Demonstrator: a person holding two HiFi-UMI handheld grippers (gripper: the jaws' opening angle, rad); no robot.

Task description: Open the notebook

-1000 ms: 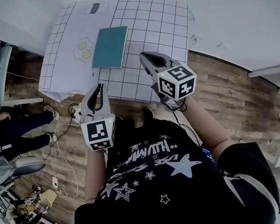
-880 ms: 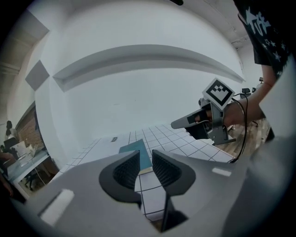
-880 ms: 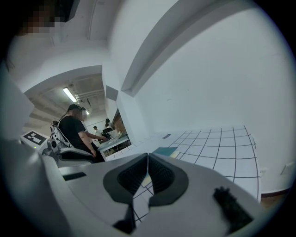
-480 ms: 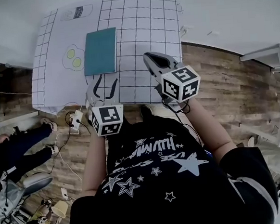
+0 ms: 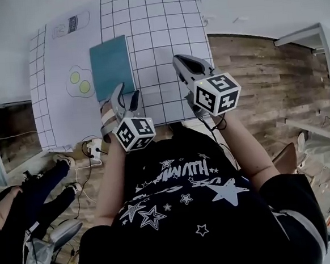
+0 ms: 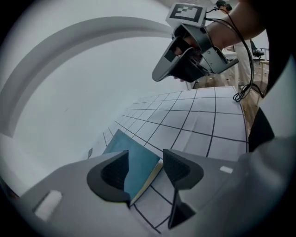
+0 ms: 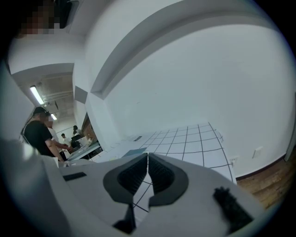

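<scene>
My left gripper (image 5: pixel 128 91) points down at the near right corner of the notebook (image 5: pixel 111 66), which lies closed and flat, teal cover up, just ahead of it on the gridded mat (image 5: pixel 162 20). Its jaws have just been opening and now stand wide apart. In the left gripper view that corner, with the pale page edges showing, sits in the gap between them, and neither pad presses on it. My right gripper (image 7: pixel 147 159) hangs to the right of the left one, over bare squares of the mat and apart from the notebook. Its jaws are closed to a thin slit with nothing between them. From the left gripper view I see the right gripper up ahead and to the right, above the mat. The fried-egg drawing (image 5: pixel 78 83) on the mat lies on the far side of the notebook from my right gripper, to the left of my left gripper.
</scene>
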